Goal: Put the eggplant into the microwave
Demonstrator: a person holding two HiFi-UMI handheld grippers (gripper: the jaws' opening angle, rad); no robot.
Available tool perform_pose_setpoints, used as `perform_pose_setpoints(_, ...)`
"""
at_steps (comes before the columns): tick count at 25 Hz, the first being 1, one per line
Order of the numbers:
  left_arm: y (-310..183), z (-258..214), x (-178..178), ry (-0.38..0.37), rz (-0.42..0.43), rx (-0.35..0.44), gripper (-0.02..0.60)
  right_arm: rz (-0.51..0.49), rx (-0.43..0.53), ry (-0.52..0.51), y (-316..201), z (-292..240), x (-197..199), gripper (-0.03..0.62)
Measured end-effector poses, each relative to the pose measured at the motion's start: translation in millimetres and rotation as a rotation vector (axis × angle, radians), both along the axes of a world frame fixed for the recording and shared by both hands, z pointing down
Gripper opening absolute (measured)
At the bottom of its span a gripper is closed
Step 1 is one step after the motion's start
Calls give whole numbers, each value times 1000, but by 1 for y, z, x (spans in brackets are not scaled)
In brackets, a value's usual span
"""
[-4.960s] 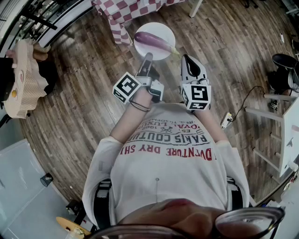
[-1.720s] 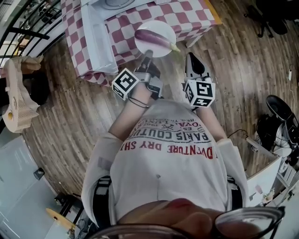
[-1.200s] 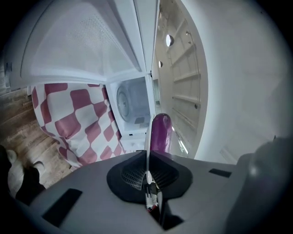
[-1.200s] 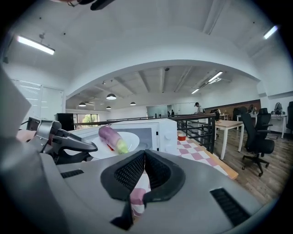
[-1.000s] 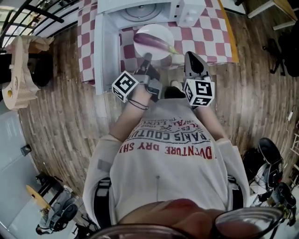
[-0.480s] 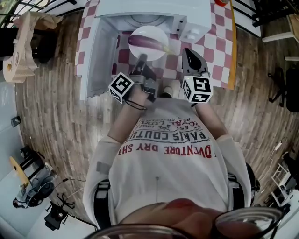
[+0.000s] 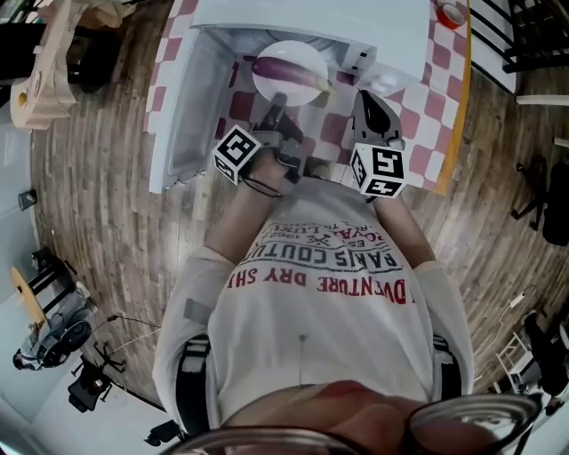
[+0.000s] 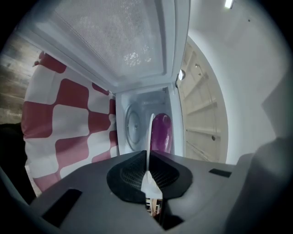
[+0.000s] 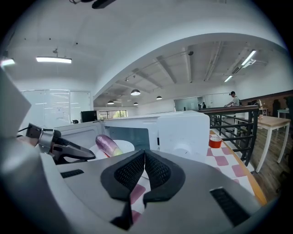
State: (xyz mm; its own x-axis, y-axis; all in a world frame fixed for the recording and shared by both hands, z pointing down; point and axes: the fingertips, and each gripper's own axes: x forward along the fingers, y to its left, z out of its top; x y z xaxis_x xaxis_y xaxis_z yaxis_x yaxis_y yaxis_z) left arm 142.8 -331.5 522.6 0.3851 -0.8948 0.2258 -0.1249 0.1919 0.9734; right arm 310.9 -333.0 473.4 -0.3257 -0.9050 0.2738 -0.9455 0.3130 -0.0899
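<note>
A purple eggplant lies on a white plate. My left gripper is shut on the plate's near rim and holds it level at the mouth of the open white microwave. In the left gripper view the plate shows edge-on between the jaws of the left gripper, with the eggplant beside it and the microwave's turntable behind. My right gripper hangs to the right of the plate, shut and empty. In its own view the right gripper looks past the eggplant at the microwave.
The microwave door swings open to the left. The microwave stands on a table with a red-and-white checked cloth. A red tape roll lies at the table's far right. Wooden floor surrounds the table; a black railing runs at the right.
Both grippers have moved toward the microwave. The plate with the eggplant, earlier over the checked cloth in front of it, now sits at the cavity's opening.
</note>
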Motion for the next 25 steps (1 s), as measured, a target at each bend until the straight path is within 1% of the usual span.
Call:
perform_pose_setpoints(4, -24, 21, -2, 26, -8, -24, 34, 13, -22, 15, -21, 14, -1, 26)
perform_pose_setpoints(7, -39, 34, -11, 12, -20, -30, 34, -1, -50, 21, -31, 22, -12, 26)
perform_pose_setpoints(10, -54, 50, -18, 17, -37, -51, 34, -19, -79, 24, -40, 31, -21, 26)
perform_pose_setpoints(15, -77, 73, -21, 11, -28, -82, 35, -44, -101, 32, -56, 39, -35, 26)
perform_pose_setpoints(25, -110, 91, -13, -10, -18, -143, 34, -47, -146, 29, -76, 51, -44, 26)
